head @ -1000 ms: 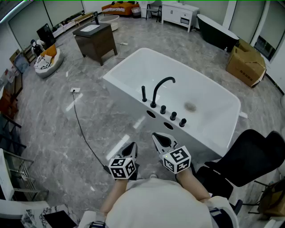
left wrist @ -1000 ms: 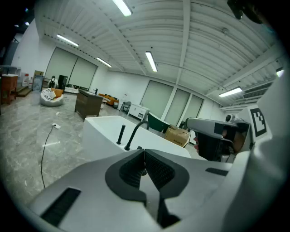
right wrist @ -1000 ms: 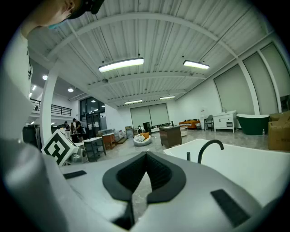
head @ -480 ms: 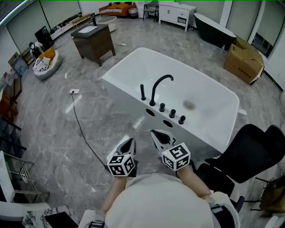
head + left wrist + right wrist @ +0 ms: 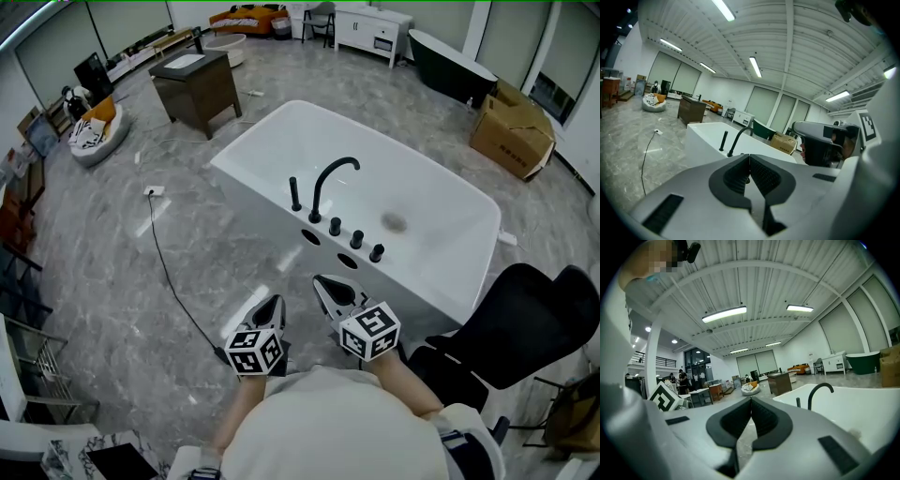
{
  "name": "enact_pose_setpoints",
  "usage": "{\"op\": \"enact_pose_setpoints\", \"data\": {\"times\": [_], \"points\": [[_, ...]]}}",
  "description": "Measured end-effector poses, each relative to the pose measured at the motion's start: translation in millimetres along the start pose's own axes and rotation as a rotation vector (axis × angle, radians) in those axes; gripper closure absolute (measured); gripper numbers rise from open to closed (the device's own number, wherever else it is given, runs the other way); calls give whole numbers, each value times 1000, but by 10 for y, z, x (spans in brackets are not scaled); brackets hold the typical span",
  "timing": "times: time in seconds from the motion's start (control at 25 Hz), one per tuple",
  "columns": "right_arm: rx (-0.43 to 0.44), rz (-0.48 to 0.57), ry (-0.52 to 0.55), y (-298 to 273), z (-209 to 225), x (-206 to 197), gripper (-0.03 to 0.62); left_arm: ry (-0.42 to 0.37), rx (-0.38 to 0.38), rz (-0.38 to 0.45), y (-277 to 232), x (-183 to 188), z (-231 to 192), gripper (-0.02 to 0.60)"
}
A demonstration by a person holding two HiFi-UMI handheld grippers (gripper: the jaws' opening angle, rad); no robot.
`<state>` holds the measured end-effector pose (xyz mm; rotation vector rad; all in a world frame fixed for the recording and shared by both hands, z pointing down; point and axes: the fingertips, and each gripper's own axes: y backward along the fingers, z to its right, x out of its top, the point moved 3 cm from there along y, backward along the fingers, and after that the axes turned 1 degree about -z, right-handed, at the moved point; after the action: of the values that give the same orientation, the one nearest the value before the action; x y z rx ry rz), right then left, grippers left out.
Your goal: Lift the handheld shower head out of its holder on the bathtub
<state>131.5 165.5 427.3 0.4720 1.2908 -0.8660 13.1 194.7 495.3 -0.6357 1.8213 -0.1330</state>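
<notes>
A white bathtub stands ahead of me on the grey floor. On its near rim the black handheld shower head stands upright in its holder, left of the curved black faucet and three black knobs. My left gripper and right gripper hang side by side short of the tub, both shut and empty. In the left gripper view the shut left gripper points toward the shower head. In the right gripper view the shower head and faucet lie right of the shut right gripper.
A black chair stands close at my right, next to the tub's near corner. A black cable runs over the floor at my left. A brown cabinet, a cardboard box and a dark tub stand farther off.
Both grippers keep their places, shut. The head view has drifted slightly, so the tub sits a little further left in the picture.
</notes>
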Motion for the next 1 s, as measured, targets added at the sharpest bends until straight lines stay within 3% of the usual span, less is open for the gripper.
{"op": "enact_pose_setpoints", "data": {"times": [0.52,1.0], "points": [[42,-45,-15,-75,-19,-80,574,32,29,-23,15,-59,-44,561],[-12,-66,1,-622,339,32,574,39,-16,-28,-510,264,-422,561]]}}
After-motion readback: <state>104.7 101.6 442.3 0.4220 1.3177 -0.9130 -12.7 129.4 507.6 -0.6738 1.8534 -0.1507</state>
